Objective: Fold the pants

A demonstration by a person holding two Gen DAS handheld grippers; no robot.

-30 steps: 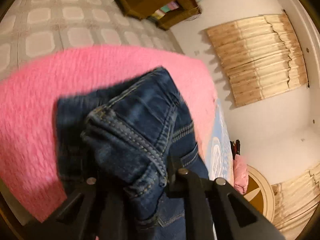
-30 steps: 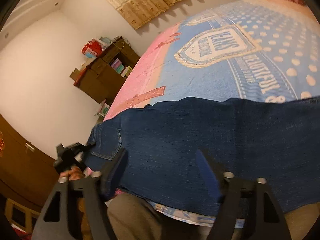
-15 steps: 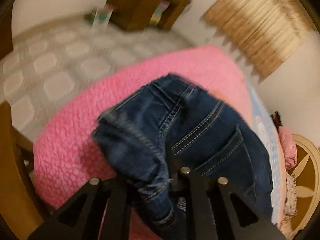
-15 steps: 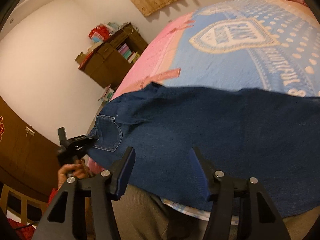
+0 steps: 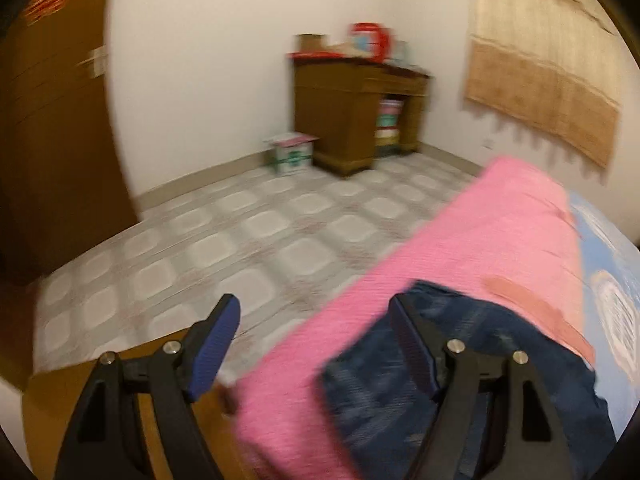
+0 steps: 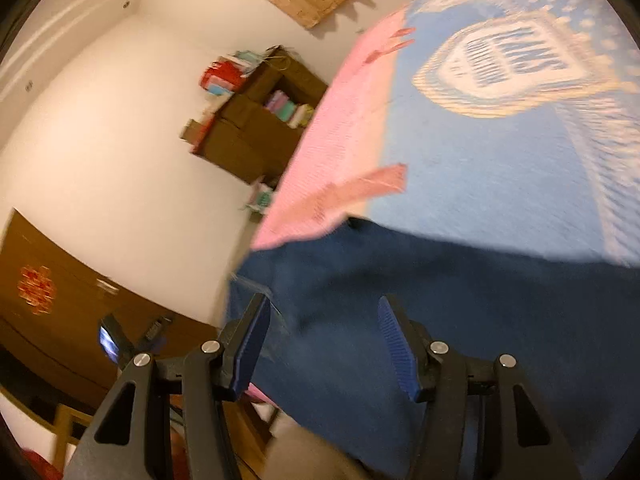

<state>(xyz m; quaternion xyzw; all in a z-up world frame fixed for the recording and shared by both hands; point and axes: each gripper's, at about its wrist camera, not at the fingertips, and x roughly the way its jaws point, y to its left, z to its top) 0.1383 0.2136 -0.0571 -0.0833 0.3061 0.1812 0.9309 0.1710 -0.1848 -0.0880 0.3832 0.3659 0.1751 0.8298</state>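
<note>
Dark blue jeans [image 6: 420,312] lie flat on the bed, spread across its near edge. In the left wrist view the jeans [image 5: 384,384] lie at the bed's corner on the pink part. My left gripper [image 5: 316,340] is open and empty, raised over the bed's edge, its right finger above the jeans. My right gripper [image 6: 324,336] is open and empty, hovering just above the jeans. Both views are blurred by motion.
The bed has a pink cover [image 5: 492,236] and a light blue blanket with a crest print [image 6: 500,100]. A brown wooden cabinet [image 5: 356,108] and a white box [image 5: 290,154] stand by the far wall. Tiled floor [image 5: 240,240] lies left of the bed.
My left gripper has let go of the jeans' waistband and opened, then lifted and swung up toward the room. The jeans now lie flat. The right gripper stayed open and shifted slightly.
</note>
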